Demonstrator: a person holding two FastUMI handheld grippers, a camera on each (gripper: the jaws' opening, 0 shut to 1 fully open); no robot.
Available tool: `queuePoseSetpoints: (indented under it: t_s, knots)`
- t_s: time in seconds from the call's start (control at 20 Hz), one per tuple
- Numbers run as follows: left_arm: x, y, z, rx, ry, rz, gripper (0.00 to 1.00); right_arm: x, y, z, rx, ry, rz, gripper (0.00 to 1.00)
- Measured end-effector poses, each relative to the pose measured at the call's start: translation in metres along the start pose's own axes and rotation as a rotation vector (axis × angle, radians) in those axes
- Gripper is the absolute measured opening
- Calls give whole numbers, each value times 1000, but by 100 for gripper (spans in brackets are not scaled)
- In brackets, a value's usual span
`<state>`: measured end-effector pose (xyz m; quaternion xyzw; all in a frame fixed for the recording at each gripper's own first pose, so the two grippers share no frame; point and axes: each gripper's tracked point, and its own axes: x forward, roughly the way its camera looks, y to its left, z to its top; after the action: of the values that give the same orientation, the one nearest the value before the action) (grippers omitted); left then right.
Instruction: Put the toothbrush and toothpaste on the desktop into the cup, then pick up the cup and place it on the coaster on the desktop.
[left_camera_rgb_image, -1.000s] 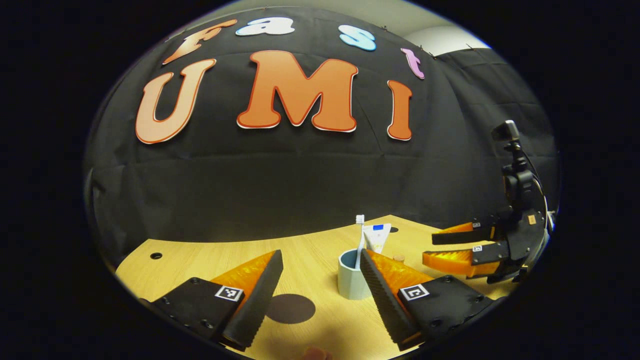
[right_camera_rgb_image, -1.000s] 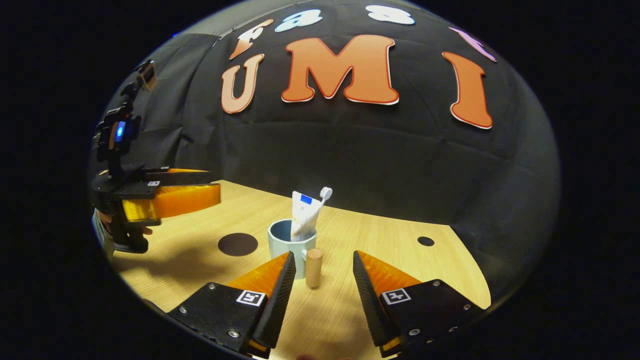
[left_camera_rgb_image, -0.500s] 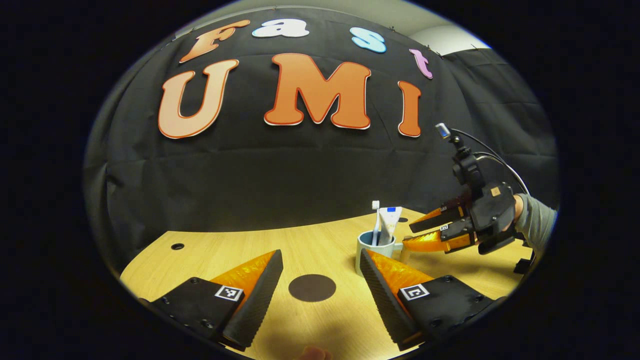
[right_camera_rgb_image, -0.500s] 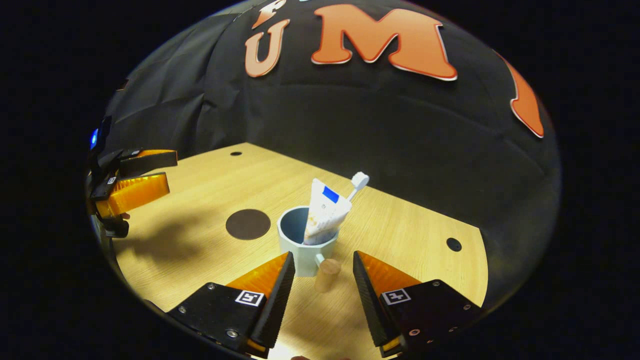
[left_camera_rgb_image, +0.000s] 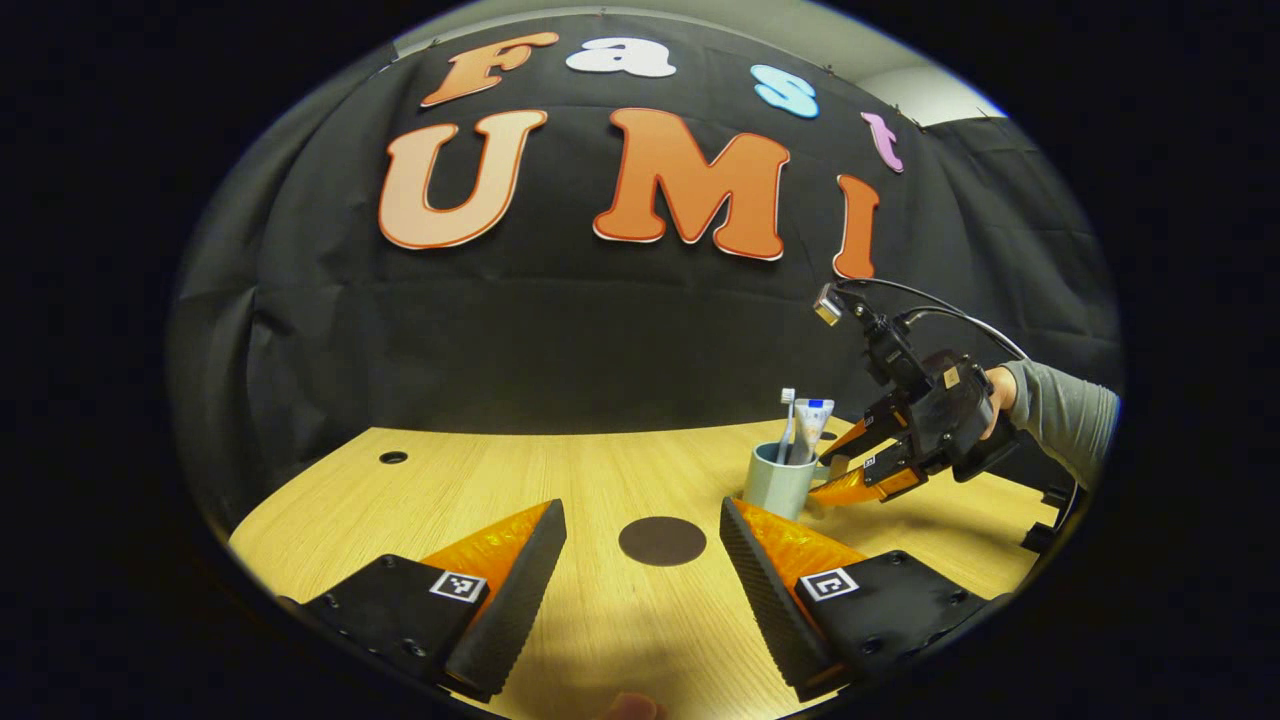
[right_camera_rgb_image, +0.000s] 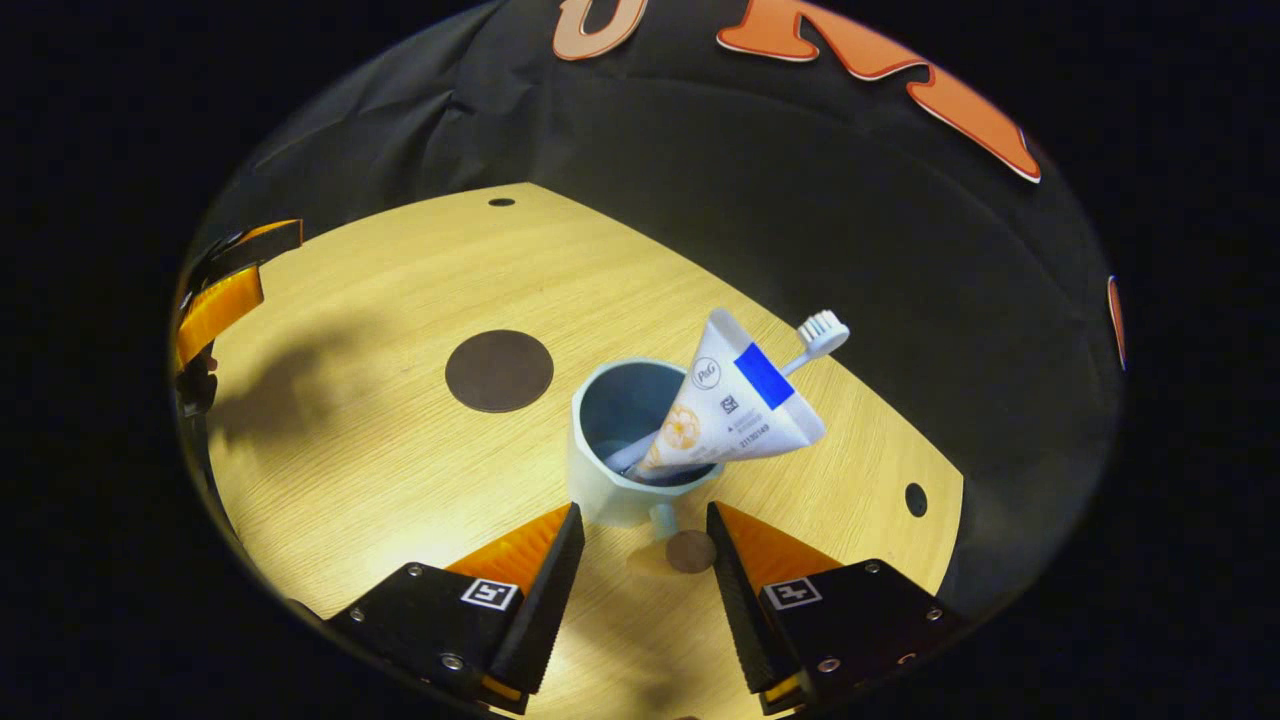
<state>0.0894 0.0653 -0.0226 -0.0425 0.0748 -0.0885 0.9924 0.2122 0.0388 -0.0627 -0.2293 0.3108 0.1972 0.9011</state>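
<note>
The pale blue ceramic cup (right_camera_rgb_image: 625, 470) stood on the light wooden tabletop (right_camera_rgb_image: 380, 450), toward its right side and well in from the front edge. Inside it leaned the white toothpaste tube with a blue band (right_camera_rgb_image: 735, 400), crimped end up, and the white toothbrush (right_camera_rgb_image: 822, 332), bristle head up; the tube covered most of the brush handle in the right gripper view, and both lower ends were lost in the cup's shadowed inside. The cup's wooden cylinder handle (right_camera_rgb_image: 690, 550) pointed toward the right hand-held gripper (right_camera_rgb_image: 640, 565), whose fingers were spread apart with the handle between them. Whether either finger touched the handle could not be made out.

The dark round coaster (right_camera_rgb_image: 499, 371) lay flat on the tabletop to the left of the cup, apart from it and bare.

In the left gripper view the left hand-held gripper (left_camera_rgb_image: 640, 570) hung open above the front edge of the tabletop, holding nothing, with the coaster (left_camera_rgb_image: 662, 540) just beyond its fingertips. Farther off, the cup (left_camera_rgb_image: 779, 480) with the toothbrush (left_camera_rgb_image: 787, 415) and toothpaste tube (left_camera_rgb_image: 810, 425) stood beside the right hand-held gripper (left_camera_rgb_image: 845, 470), held by a hand (left_camera_rgb_image: 995, 395) in a grey sleeve (left_camera_rgb_image: 1062, 420); the handle there was too small to see clearly. The right edge of the tabletop was cut off.
</note>
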Motion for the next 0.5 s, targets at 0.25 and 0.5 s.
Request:
queuePoseSetpoints:
  t_s: [0.25,0.5]
  knots:
    - [-6,13,-12,-33,18,25,98,8,11,-9,38,121,57,60]
    - [-13,21,-22,-60,34,38,97,14,13,-23,138,260,63,41]
